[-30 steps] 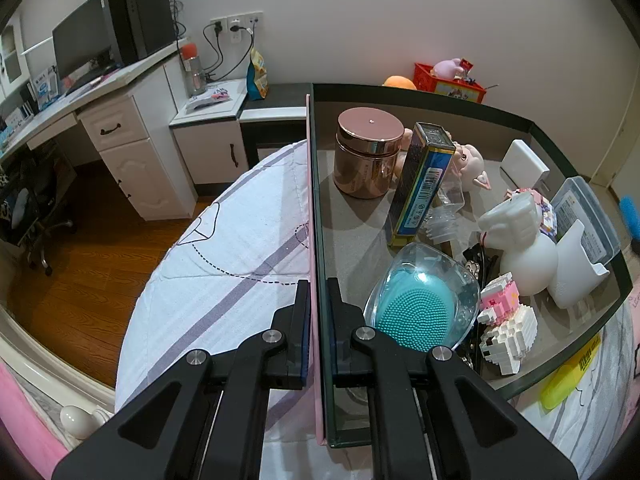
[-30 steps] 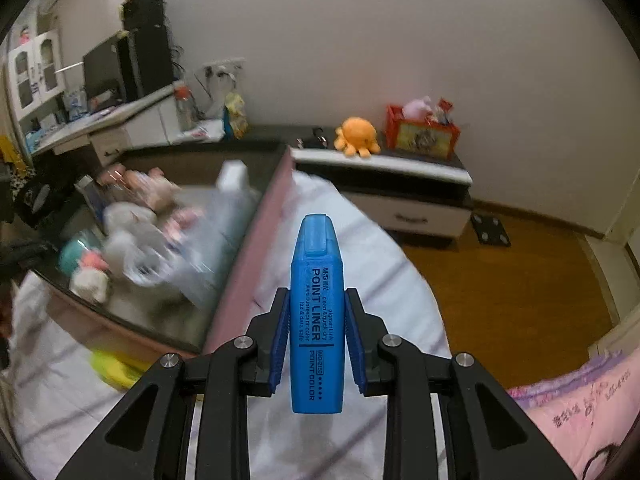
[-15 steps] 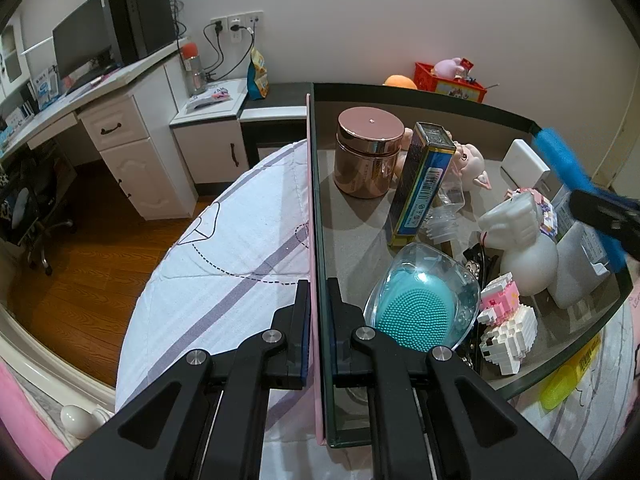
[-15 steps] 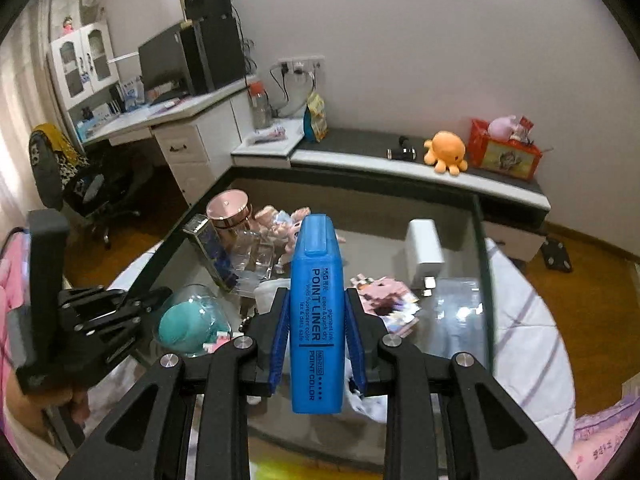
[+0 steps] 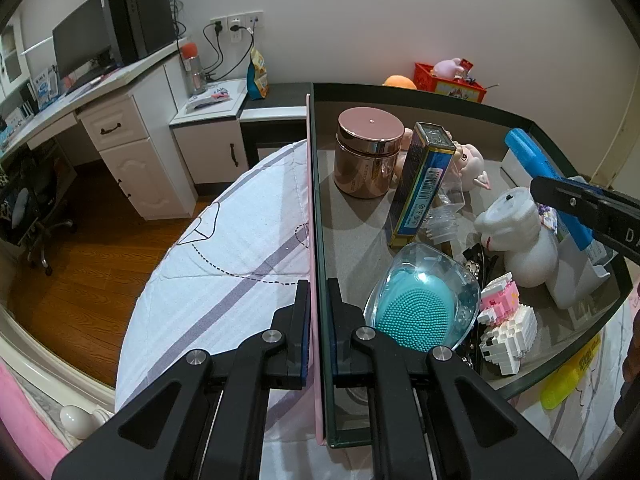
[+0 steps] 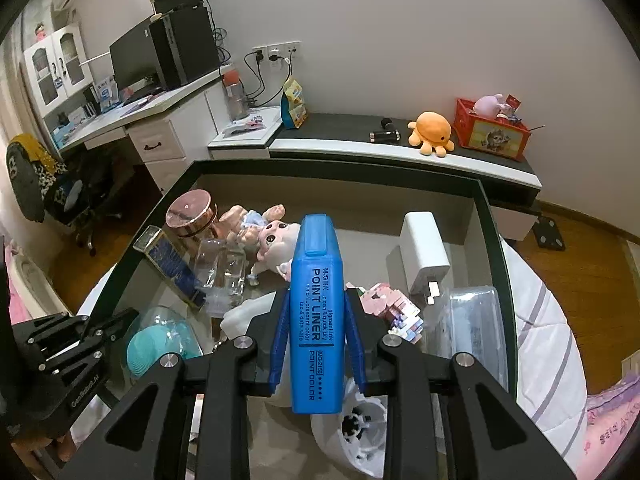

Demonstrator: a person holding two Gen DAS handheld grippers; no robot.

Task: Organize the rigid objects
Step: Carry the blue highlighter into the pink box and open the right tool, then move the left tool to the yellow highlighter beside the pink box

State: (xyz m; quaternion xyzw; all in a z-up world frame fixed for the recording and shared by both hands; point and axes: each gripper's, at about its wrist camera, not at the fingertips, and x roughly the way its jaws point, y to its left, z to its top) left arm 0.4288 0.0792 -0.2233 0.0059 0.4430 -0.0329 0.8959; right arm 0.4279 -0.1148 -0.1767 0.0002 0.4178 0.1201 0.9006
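Observation:
A blue highlighter (image 6: 316, 280) stands upright between the pads of my right gripper (image 6: 317, 300), which is shut on it above the dark-rimmed storage box (image 6: 490, 240). In the left wrist view the highlighter (image 5: 536, 156) hangs over the box's right side. My left gripper (image 5: 318, 292) is shut on the box's near wall (image 5: 315, 200), one finger inside and one outside. Inside lie a rose-gold jar (image 5: 368, 156), a blue-and-gold carton (image 5: 420, 184), a teal brush in a clear case (image 5: 416, 312), a white figure (image 5: 520, 240) and a brick toy (image 5: 504, 328).
The box sits on a striped bedsheet (image 5: 240, 260). A doll (image 6: 272, 240), a white adapter (image 6: 424, 256) and a clear lidded case (image 6: 472, 328) also fill the box. A yellow item (image 5: 568, 380) lies on the sheet outside. A desk (image 5: 120, 120) and low cabinets stand behind.
My right gripper has swung left with the highlighter, from over the bed beside the box to above the box's contents. The left gripper has kept its grip and place.

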